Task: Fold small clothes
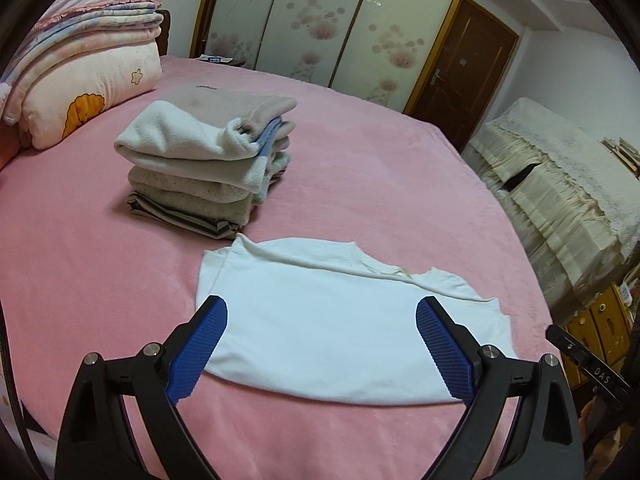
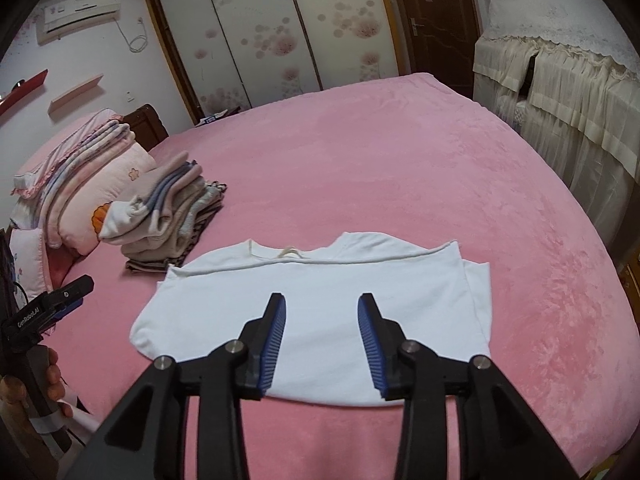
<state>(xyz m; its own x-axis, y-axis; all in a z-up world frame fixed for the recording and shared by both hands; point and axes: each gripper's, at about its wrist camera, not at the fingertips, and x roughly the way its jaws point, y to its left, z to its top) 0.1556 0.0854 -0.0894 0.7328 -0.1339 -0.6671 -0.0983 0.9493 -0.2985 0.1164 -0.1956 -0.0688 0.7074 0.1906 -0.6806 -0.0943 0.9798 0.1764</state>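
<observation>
I see the white shirt (image 2: 320, 300) flat on the bed (image 2: 400, 160), long axis 9-to-3, collar at 12. Left gripper (image 1: 322, 320) jaws wide, right gripper (image 2: 322, 312) jaws part open, both empty.

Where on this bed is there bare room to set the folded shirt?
Free: the wide pink bed beyond and right of the white shirt, toward the wardrobe. Crowded: the left side, where the clothes stack sits beside the pillows.

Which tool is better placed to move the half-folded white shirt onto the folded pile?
Left, probably: the pile of folded clothes lies on its side of the white shirt, and the left tool is open wide.
</observation>
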